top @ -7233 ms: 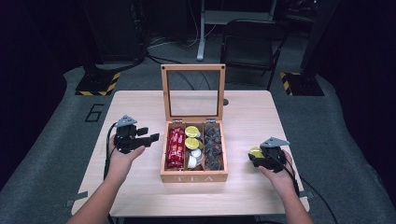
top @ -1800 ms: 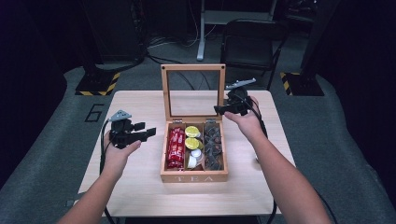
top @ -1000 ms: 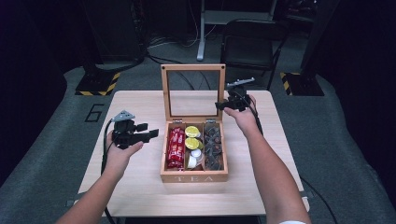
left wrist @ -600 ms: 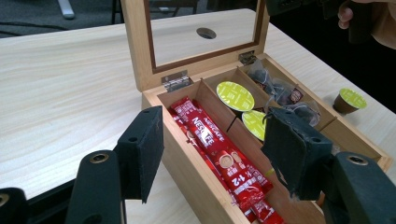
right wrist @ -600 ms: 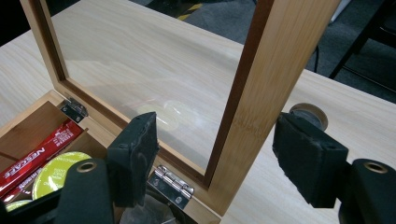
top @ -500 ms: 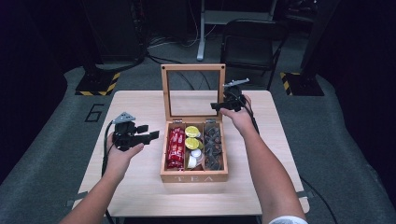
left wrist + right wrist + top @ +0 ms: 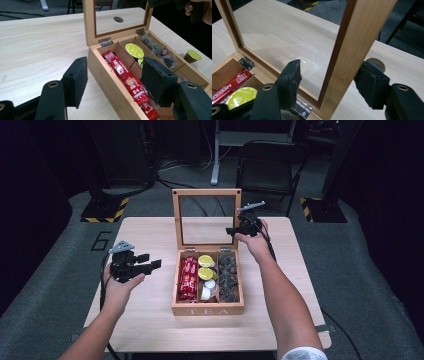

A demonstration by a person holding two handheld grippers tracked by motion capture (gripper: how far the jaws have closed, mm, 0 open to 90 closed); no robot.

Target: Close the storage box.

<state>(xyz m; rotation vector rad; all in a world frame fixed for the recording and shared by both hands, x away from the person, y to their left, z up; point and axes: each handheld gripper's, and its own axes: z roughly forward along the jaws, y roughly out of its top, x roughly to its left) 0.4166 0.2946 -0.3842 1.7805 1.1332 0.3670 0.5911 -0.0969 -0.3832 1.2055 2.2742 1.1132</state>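
The wooden tea box sits mid-table, its lid standing upright on two small metal hinges at the box's back edge. The lid is a pale wood frame around a clear pane. The right gripper is at the lid's right frame post, one jaw in front of the pane and one behind the post; its jaws have just been closing, and the near pad still stands off the wood, so nothing is clamped yet.

Inside the box, thin wooden dividers make three long compartments. The left one holds glossy red stick sachets. The middle one holds round capsules with lime-green foil tops and some white ones nearer the front. The right one holds dark pouch-like bags.

Just beyond the box's right side, a single green-topped capsule stands on the light wood-grain table.

The left gripper hovers left of the box, jaws apart and empty.
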